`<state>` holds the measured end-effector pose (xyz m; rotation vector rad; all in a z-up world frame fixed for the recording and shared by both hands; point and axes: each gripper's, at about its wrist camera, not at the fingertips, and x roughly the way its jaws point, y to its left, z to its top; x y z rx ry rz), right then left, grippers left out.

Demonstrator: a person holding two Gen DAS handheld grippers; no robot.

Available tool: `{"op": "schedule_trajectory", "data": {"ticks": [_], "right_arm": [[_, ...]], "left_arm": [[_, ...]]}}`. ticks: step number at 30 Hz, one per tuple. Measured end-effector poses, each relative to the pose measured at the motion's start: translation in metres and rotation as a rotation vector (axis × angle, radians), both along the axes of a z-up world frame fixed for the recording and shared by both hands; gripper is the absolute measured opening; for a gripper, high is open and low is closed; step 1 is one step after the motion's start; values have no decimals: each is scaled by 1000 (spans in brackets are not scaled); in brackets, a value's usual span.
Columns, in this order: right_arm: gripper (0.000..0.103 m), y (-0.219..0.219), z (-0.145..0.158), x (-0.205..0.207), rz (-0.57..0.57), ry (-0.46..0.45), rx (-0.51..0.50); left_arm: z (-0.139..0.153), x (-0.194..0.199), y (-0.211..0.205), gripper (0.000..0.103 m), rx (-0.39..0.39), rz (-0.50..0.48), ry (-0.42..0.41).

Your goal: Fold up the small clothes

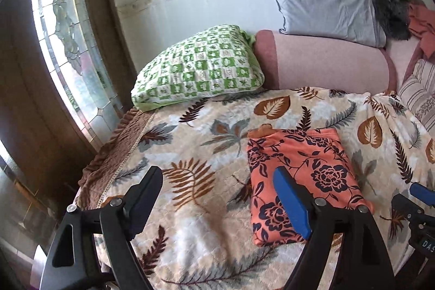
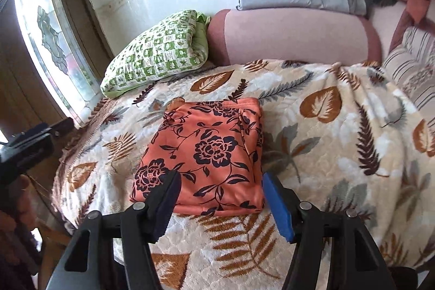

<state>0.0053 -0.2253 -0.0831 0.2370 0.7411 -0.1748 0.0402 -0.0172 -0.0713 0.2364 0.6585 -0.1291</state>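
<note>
Leaf-print quilted bed cover (image 2: 312, 105) bare around folded orange floral cloth (image 2: 206, 154), green checked pillow (image 2: 157, 53) at ten o'clock, pink bolster (image 2: 293, 34) blocking twelve o'clock

Daylight is pouring in through the patterned glass window (image 1: 65, 45) at the left, blowing out its panes. The bed is lying evenly lit under soft shadows. Fisheye distortion is bending both views and darkening their corners; focus is holding sharp.

Left claw (image 1: 220, 197) agape – right claw (image 2: 221, 203) agape – both angled downward, empty.
</note>
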Motion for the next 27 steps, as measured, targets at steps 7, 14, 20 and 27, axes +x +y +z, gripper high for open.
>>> {"op": "schedule_trajectory", "data": {"ticks": [7, 14, 20, 27], "right_arm": [[67, 18, 8, -7, -20, -26, -54], [67, 25, 13, -6, -27, -36, -58], [67, 32, 17, -7, -36, -44, -87], [67, 33, 22, -10, -52, -54, -90]], "left_arm": [[6, -15, 13, 84, -28, 16, -6], [12, -26, 14, 87, 40, 52, -63], [20, -33, 17, 87, 19, 32, -76], [25, -36, 20, 87, -4, 27, -76]]}}
